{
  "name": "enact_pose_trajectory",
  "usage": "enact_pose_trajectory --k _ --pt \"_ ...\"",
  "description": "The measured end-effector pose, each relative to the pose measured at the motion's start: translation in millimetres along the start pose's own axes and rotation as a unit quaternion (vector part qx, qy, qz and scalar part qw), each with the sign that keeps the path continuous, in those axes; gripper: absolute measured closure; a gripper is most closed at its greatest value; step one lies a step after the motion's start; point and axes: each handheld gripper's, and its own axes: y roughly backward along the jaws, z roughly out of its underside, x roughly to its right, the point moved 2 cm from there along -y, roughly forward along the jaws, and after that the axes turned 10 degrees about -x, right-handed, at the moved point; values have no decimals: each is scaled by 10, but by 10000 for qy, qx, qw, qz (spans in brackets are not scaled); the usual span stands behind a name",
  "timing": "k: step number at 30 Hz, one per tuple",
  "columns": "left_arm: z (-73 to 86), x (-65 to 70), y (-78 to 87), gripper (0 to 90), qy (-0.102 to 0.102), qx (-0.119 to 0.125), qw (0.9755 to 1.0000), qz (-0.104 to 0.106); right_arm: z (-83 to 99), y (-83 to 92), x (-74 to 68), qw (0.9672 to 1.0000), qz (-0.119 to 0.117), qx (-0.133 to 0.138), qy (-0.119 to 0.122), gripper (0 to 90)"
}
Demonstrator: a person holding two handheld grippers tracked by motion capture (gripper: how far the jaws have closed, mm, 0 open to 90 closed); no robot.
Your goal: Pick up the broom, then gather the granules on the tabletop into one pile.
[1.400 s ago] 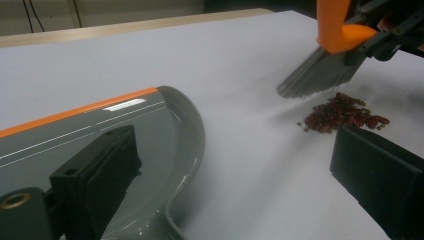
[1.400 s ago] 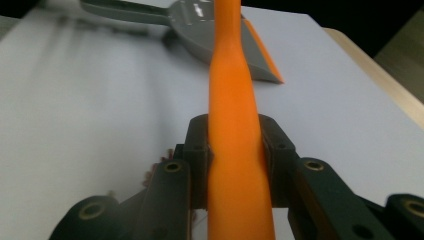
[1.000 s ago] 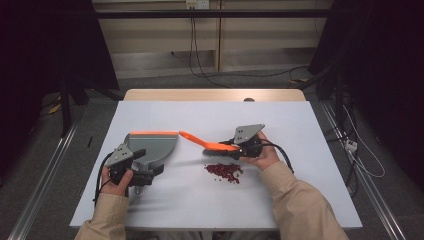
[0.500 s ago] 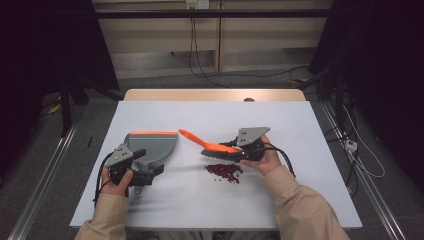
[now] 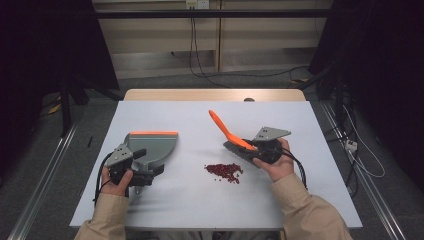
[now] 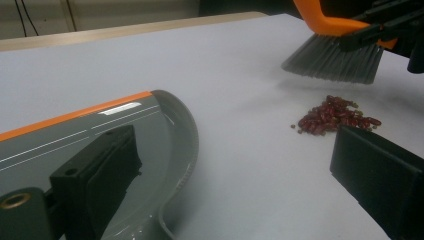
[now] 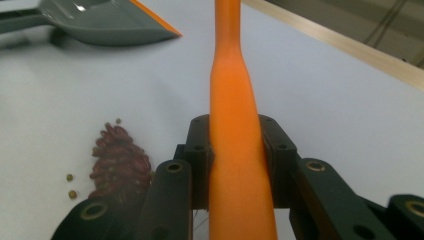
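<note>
Beans, small and dark red, lie in a little heap on the white table, between our two hands. We clamp the orange handle of the brush in our right gripper; its jaws press on both sides of the handle, and the grey bristles hang just above the table, behind the heap and to its right. Our left gripper is at the grey dustpan with the orange edge, at its handle end. One jaw lies on the pan, the other beside it with a wide gap between, but we cannot tell if the pan is gripped. The dustpan rests on the table, well apart from the beans.
</note>
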Motion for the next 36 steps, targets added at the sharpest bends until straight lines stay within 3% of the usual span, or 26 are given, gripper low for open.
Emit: enact_pose_trajectory --k 6,11,16,17,22,28,36 --pt "-18 6 -16 52 -4 41 10000 75 123 14 -7 9983 200 -320 -437 707" --pt "-36 1 -24 52 -12 70 9999 111 79 78 -6 9954 361 -637 -613 641" --pt "-54 10 -46 52 -48 77 9999 142 -23 101 -37 9938 323 -850 -643 647" --pt "-54 11 -47 52 -52 75 9999 145 -34 95 -41 9923 345 -976 -683 691" --pt "-49 4 -28 52 -67 55 9999 128 -63 89 -68 9869 472 -1223 -940 713" --pt "-54 22 -26 52 -74 74 9999 127 -26 117 -156 9794 745 -1097 -1525 714" --pt "-65 32 -31 52 -90 100 9998 147 -44 32 -317 9772 1001 -795 -1696 715"
